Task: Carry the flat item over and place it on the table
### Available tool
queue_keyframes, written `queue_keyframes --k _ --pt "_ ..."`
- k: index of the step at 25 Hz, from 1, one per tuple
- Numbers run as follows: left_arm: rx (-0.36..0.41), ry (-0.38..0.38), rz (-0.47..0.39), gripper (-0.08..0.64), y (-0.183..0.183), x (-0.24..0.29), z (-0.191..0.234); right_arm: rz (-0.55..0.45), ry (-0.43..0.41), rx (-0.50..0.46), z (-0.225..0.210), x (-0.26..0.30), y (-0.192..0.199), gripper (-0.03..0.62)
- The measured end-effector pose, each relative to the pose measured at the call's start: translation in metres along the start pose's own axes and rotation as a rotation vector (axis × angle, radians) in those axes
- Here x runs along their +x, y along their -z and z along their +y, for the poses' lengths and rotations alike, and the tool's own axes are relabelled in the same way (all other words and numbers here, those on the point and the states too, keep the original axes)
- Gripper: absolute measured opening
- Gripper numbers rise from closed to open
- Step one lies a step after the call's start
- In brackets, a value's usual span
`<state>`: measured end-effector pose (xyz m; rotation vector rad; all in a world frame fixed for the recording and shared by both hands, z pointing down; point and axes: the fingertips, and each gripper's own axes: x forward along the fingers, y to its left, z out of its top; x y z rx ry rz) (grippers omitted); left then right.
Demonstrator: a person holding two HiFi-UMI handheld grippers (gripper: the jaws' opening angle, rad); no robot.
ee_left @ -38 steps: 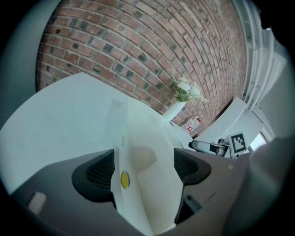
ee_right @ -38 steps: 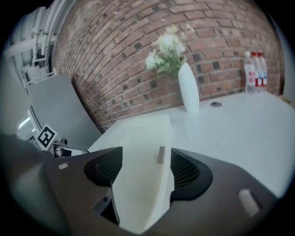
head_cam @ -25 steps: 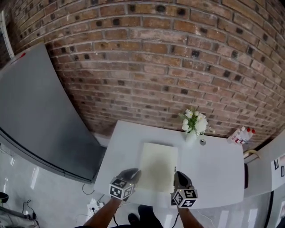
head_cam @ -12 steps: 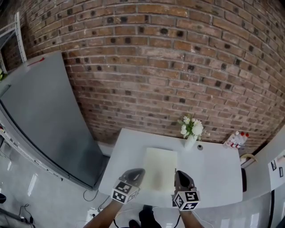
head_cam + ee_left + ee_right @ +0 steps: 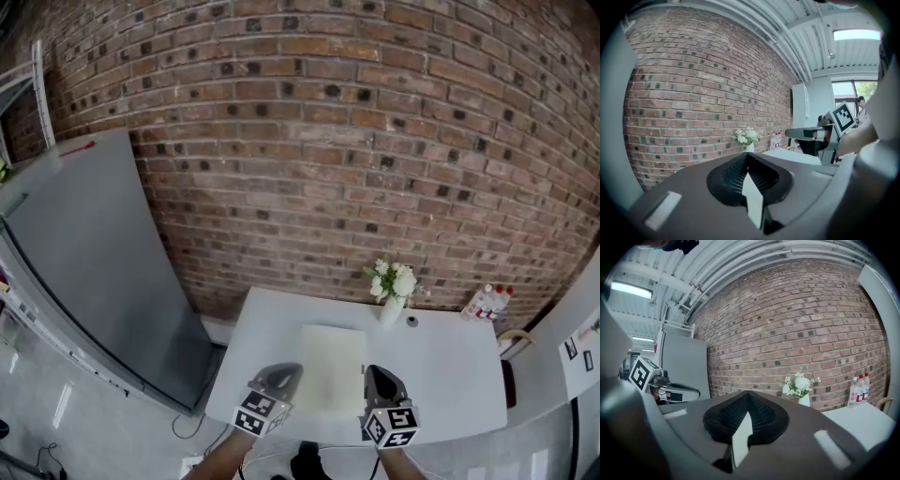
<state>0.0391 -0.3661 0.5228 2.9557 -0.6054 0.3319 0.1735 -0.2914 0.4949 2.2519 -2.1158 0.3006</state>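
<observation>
Flat item (image 5: 333, 367) over table (image 5: 450, 366), 2 edges tight between closed jaws of left gripper (image 5: 280, 373), right gripper (image 5: 376, 375).

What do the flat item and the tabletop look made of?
The flat item: pale cream, matte, thin and straight edge-on in the gripper views; probably card or thin board. The table: white, smooth, even surface; likely laminate or painted board.

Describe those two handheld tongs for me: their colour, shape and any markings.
The left tongs and right tongs look alike: smooth dark grey shells tapering to a rounded beak, with black ribbed pads inside. Each carries a white cube printed with black square markers. No cables show. The forearms behind them look bare; no sleeves are visible.
</observation>
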Motion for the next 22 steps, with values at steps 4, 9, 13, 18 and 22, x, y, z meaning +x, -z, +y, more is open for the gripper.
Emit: queue_keyframes --k 4,9,13,18,22 --pt "-0.007 0.005 0.000 0.011 -0.002 0.004 0.000 0.001 -0.005 -0.006 -0.001 0.001 -0.003 -0.002" --pt "-0.012 0.008 0.007 0.011 0.003 0.008 0.000 0.007 -0.015 -0.002 -0.001 0.004 0.002 -0.002" --pt "-0.018 0.011 0.015 0.011 0.005 0.012 0.002 0.011 -0.019 0.010 -0.002 0.008 0.004 -0.002" --pt "-0.026 0.015 0.028 0.011 0.009 0.019 0.004 0.022 -0.019 0.017 -0.004 0.013 0.009 -0.002" --pt "-0.025 0.022 0.033 0.011 0.009 0.027 0.008 0.029 -0.014 0.021 -0.010 0.019 0.010 -0.002"
